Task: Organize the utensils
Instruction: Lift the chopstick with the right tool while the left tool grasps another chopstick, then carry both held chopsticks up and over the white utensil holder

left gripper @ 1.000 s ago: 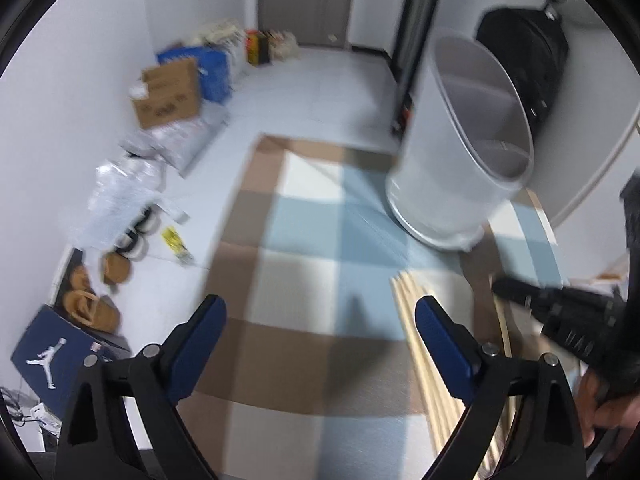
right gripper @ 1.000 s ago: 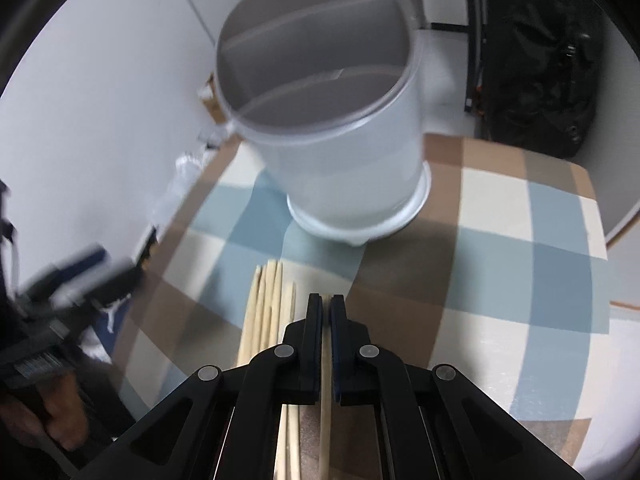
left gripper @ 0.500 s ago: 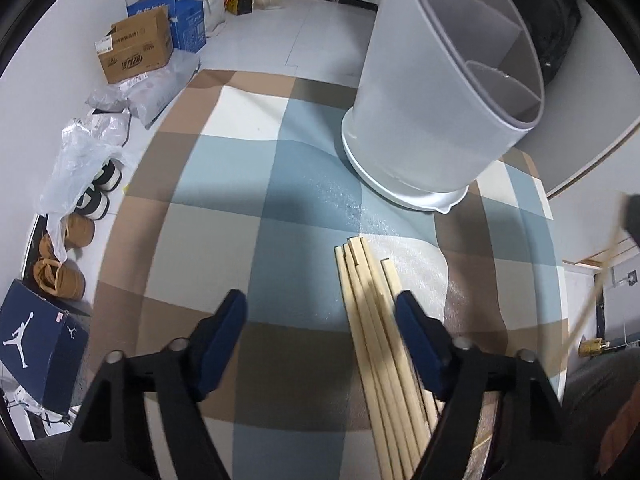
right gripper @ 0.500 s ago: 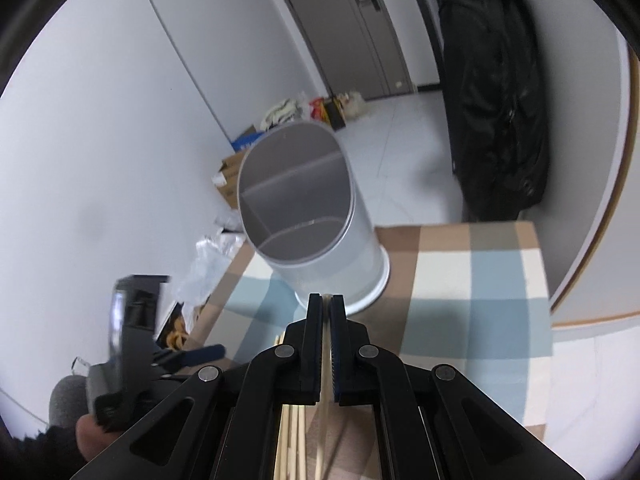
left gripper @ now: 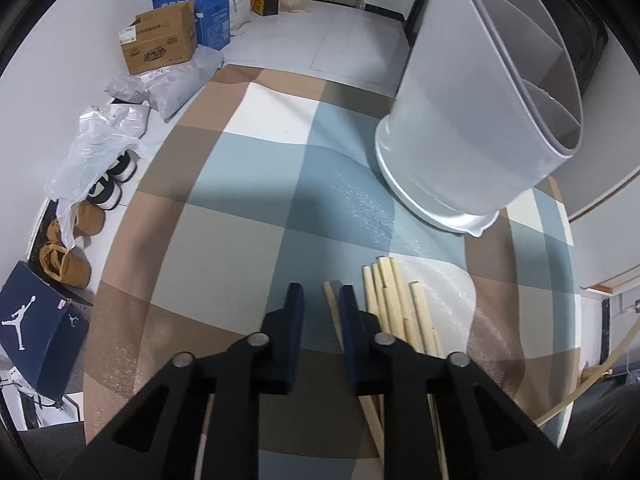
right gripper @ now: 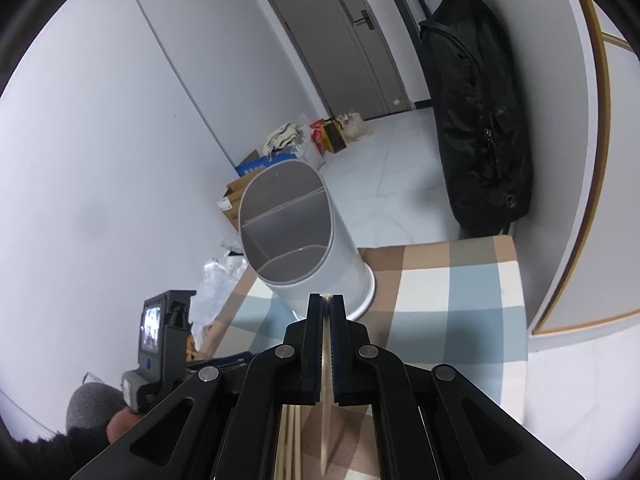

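Several wooden chopsticks lie in a bundle on the checked tablecloth. My left gripper hangs low over them, jaws nearly closed around the leftmost chopstick; whether the pads touch it I cannot tell. My right gripper is shut on one chopstick and holds it raised, pointing toward the white divided utensil holder. The holder also shows in the left wrist view, at the far right of the table.
A black bag hangs on the wall behind the table. Cardboard boxes, plastic bags and shoes lie on the floor to the left. The table's left edge is close.
My left gripper has dropped toward the chopsticks and narrowed from wide open to almost closed around one. My right gripper has lifted its chopstick higher and farther from the holder.
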A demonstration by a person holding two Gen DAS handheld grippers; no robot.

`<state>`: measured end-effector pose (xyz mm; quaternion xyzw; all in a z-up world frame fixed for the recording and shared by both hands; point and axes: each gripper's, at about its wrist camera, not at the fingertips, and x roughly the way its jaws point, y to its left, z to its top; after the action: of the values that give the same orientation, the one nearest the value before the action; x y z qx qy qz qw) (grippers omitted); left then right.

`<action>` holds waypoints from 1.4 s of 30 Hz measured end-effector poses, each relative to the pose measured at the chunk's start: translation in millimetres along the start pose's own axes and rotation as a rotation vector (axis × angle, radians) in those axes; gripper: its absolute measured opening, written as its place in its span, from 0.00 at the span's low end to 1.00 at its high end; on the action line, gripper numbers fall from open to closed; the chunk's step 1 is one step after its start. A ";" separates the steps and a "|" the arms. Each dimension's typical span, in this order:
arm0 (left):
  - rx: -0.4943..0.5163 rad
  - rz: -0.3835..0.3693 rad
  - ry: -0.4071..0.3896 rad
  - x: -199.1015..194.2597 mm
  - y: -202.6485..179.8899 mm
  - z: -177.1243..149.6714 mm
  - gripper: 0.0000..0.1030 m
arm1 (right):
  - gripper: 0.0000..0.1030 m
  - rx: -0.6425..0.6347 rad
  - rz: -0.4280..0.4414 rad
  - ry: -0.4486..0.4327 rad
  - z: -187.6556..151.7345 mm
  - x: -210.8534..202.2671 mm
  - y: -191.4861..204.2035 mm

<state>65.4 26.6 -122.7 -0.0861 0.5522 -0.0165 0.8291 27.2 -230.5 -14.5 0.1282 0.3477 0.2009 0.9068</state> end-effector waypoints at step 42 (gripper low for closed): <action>0.006 -0.201 -0.481 -115.9 9.5 3.2 0.00 | 0.02 -0.049 -0.029 -0.067 5.2 -1.8 12.8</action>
<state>22.6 50.5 -17.1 -0.1397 0.3276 -0.0793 0.9311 26.0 -220.5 -4.9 0.1078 0.3137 0.1919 0.9237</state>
